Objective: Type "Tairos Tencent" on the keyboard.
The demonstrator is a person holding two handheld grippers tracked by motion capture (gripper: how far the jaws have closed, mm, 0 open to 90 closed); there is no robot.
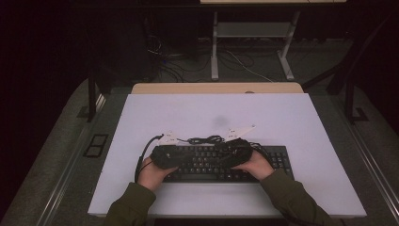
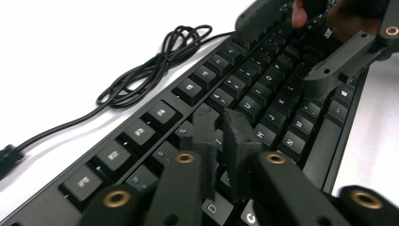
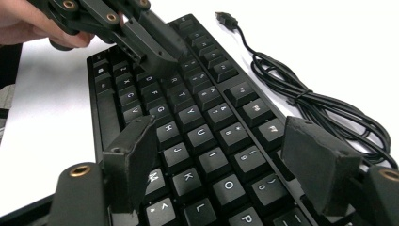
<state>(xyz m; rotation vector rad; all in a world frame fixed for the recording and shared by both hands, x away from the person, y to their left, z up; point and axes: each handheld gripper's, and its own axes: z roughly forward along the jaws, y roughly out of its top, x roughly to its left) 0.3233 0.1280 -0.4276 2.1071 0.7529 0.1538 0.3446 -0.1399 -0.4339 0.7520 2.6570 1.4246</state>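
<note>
High view shows a black keyboard (image 1: 221, 165) lying flat on the near part of the white table (image 1: 282, 117), with its thin black cord (image 1: 207, 139) bunched in loops just behind it. A person holds one gripper in each hand, and both hang low over the keys. The left gripper (image 2: 221, 136) has its two jaws close together, with just a thin gap, and nothing is pinched between them. Its tips point down at the letter keys in the left half of the keyboard, very near them or maybe touching; I cannot tell which. The right gripper (image 3: 226, 155) has its jaws wide apart. They stand over the letter keys on the right half, one jaw on each side of a few rows of keys, and they hold nothing. I think the step in hand is pressing keys, like typing, and the left gripper looks ready to poke one. The next move needs a small, gentle push straight down on just one key, so the tips do not slip onto the key beside it.
</note>
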